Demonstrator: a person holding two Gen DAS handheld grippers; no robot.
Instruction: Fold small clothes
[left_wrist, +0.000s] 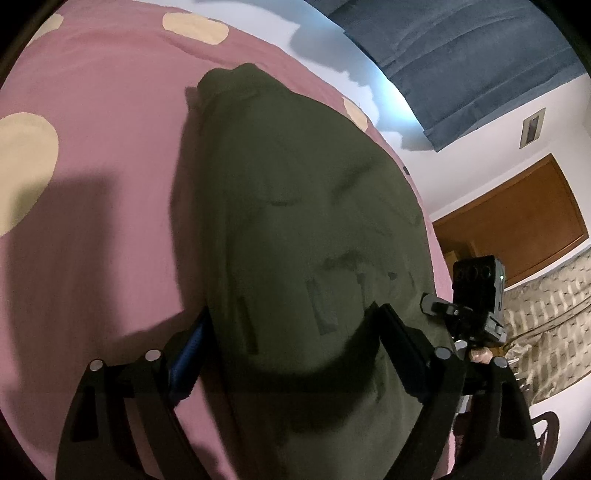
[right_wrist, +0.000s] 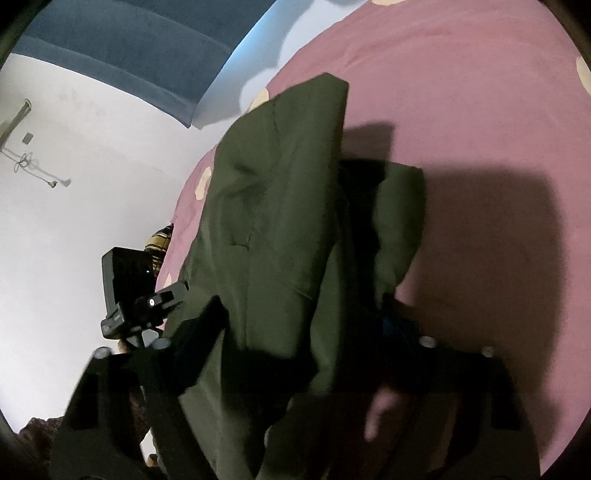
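Observation:
A dark olive-green garment (left_wrist: 295, 229) lies over the pink bedsheet (left_wrist: 92, 221) with cream spots. In the left wrist view my left gripper (left_wrist: 291, 332) straddles the near end of the garment, its fingers (left_wrist: 399, 339) wide apart, cloth between them. In the right wrist view the same garment (right_wrist: 273, 221) hangs lifted and folded between my right gripper's fingers (right_wrist: 199, 332); the right gripper (right_wrist: 299, 325) has cloth draped over it, so its right finger is mostly hidden. The other gripper's camera shows at the side of each view.
The pink sheet (right_wrist: 480, 147) stretches around the garment. A blue curtain (left_wrist: 461, 55) and white wall lie beyond the bed edge. A brown wooden door (left_wrist: 517, 221) and a patterned cloth (left_wrist: 546, 314) are at the right in the left wrist view.

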